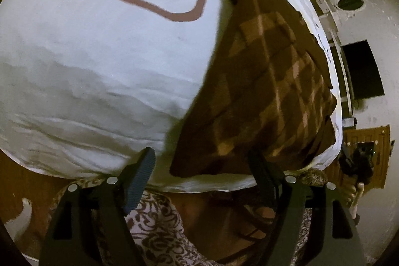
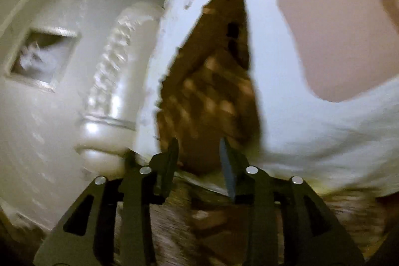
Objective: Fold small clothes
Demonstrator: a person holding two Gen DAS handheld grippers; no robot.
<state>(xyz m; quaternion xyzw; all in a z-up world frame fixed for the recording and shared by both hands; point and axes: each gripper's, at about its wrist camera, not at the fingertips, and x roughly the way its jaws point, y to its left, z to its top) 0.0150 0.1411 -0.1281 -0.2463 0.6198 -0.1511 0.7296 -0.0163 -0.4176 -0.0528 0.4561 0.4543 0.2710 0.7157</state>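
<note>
surface (image 1: 99,46): white cloth with a brown outlined rectangle
garment (image 1: 261,81): brown checked, folded into a wedge along the surface's right edge
left claw (image 1: 202,163): released, empty, by its near corner
right claw (image 2: 199,148): parted, near end between, not pinched
tip: press the crease flat, I'd judge

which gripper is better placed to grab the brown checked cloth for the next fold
Right, probably. The right gripper has the brown checked cloth between its part-open fingers; the left gripper is open beside it.
</note>
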